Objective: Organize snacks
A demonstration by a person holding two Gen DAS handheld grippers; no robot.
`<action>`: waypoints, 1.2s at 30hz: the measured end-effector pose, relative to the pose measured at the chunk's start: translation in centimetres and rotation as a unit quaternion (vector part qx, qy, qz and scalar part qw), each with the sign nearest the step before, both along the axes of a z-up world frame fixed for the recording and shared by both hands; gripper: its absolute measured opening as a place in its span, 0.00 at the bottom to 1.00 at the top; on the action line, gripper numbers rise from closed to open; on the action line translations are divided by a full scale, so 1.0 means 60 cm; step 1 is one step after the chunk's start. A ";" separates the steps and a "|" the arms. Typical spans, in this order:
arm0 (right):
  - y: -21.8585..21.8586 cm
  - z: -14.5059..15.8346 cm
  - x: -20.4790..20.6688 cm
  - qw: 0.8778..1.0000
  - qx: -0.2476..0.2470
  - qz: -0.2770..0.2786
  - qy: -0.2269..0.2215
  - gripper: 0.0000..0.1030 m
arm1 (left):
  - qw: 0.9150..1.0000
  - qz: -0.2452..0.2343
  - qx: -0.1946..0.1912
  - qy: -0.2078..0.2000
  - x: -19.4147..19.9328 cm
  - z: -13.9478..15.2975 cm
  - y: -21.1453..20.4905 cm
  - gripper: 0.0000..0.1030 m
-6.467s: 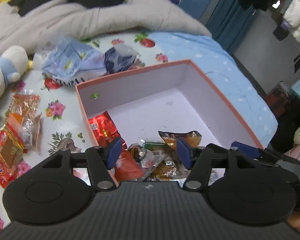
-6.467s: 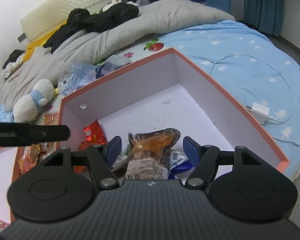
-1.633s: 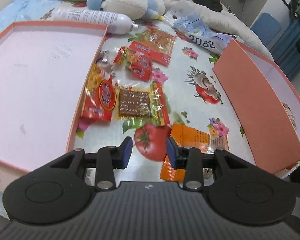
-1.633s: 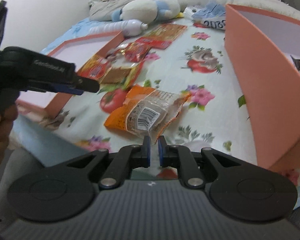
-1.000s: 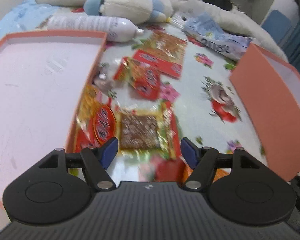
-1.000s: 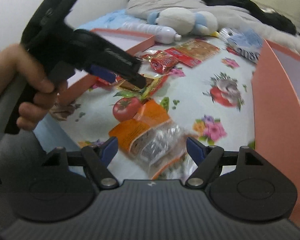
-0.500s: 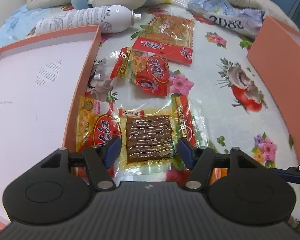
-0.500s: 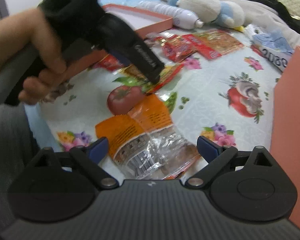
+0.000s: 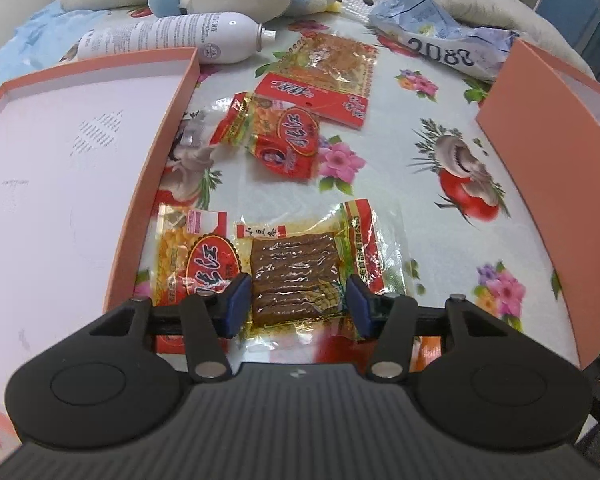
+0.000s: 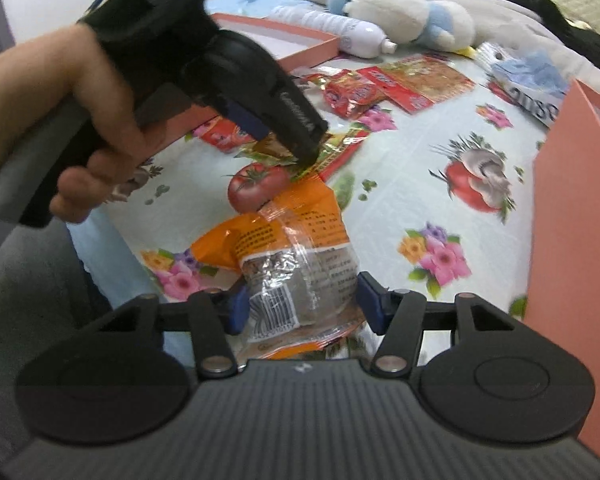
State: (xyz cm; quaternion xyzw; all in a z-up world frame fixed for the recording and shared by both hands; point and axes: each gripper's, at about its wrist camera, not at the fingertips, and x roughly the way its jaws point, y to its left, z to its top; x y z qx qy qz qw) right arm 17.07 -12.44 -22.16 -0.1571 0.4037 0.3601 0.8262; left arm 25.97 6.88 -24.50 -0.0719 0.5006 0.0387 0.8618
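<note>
The left tool (image 9: pixel 296 300) is spread wide, its blue pads on either side of a clear-and-yellow packet of brown dried tofu (image 9: pixel 296 276) that lies flat on the floral sheet (image 9: pixel 420 208) of the bed; whether the pads touch it I cannot tell. Just left of that packet lies a yellow and red snack bag (image 9: pixel 196 260), against the shallow orange box lid (image 9: pixel 148 184). Farther off lie another red and yellow bag (image 9: pixel 280 140), a flat red packet (image 9: pixel 320 84) and a white spray bottle (image 9: pixel 172 38). The right tool (image 10: pixel 300 304) is also open, straddling an orange and clear packet (image 10: pixel 292 264) on the sheet. The deep orange box (image 10: pixel 568 216) stands at the right, apart from both packets
</note>
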 end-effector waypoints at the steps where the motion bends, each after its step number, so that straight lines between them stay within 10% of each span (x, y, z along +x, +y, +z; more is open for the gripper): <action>1: -0.005 0.003 -0.004 1.000 0.002 -0.011 -0.001 0.55 | 1.000 0.001 -0.005 -0.002 -0.008 0.003 -0.003 0.55; 25: -0.111 0.164 -0.108 0.974 0.117 -0.188 -0.048 0.55 | 0.991 0.039 -0.059 -0.116 -0.205 0.175 -0.027 0.53; 27: -0.122 0.165 -0.105 0.972 0.117 -0.197 -0.050 0.55 | 0.990 0.037 -0.070 -0.115 -0.206 0.172 -0.031 0.03; 36: -0.144 0.147 -0.105 0.974 0.104 -0.198 -0.042 0.55 | 0.989 0.044 -0.124 -0.071 -0.179 0.100 -0.024 0.02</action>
